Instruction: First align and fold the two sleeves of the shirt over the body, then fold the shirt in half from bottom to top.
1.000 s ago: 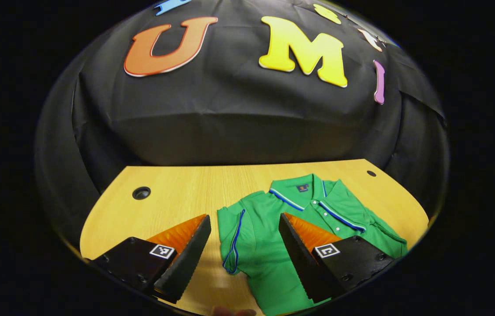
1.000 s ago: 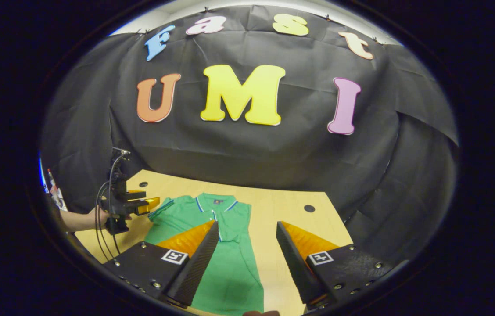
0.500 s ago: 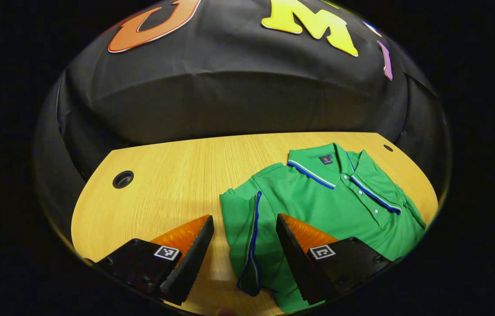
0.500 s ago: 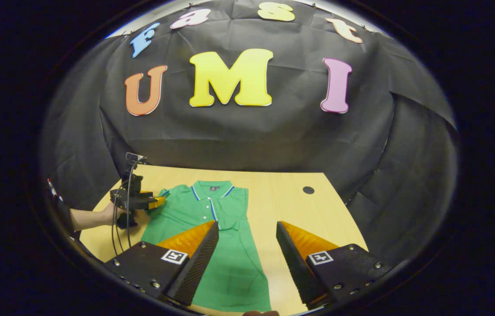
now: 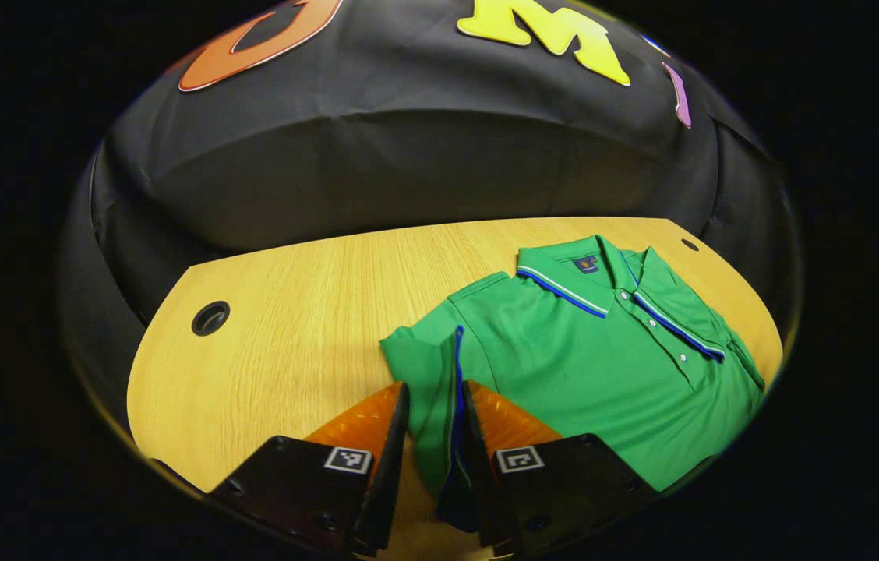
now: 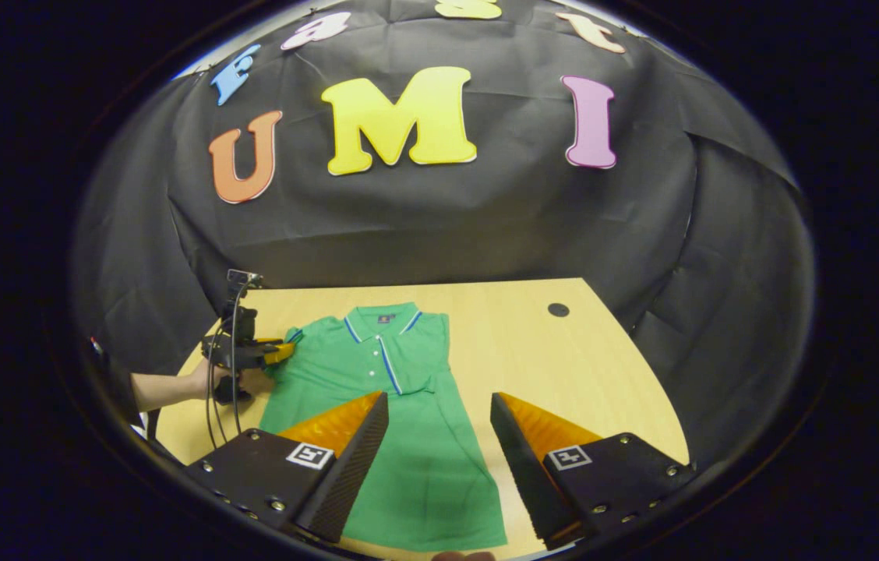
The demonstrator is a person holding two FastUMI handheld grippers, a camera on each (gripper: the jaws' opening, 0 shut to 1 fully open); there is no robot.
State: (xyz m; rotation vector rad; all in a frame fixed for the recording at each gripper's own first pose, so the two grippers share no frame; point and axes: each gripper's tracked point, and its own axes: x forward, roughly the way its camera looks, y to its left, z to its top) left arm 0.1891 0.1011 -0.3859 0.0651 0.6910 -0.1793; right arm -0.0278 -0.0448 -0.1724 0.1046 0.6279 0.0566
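Note:
A green polo shirt (image 5: 587,358) with blue trim lies flat on the wooden table (image 5: 291,327), collar toward the wall. In the left gripper view my left gripper (image 5: 433,425) is shut on the shirt's left sleeve (image 5: 428,366), with its blue-edged cuff pinched between both fingers. In the right gripper view the shirt (image 6: 400,421) lies spread out, its right sleeve folded over the body. My right gripper (image 6: 439,436) hangs open above the shirt's lower right edge, nothing between its fingers. The left gripper (image 6: 272,352), held by a hand (image 6: 206,382), shows at the shirt's far left sleeve.
The table (image 6: 603,366) has a round cable hole at each far corner, the left hole (image 5: 210,318) and the right hole (image 6: 558,309). The black cloth wall rises just behind the table. Bare wood stretches to the shirt's right in the right gripper view.
My left gripper came down onto the left sleeve and shut on its cuff. The right gripper stayed open and shifted slightly, so more of the shirt's hem shows.

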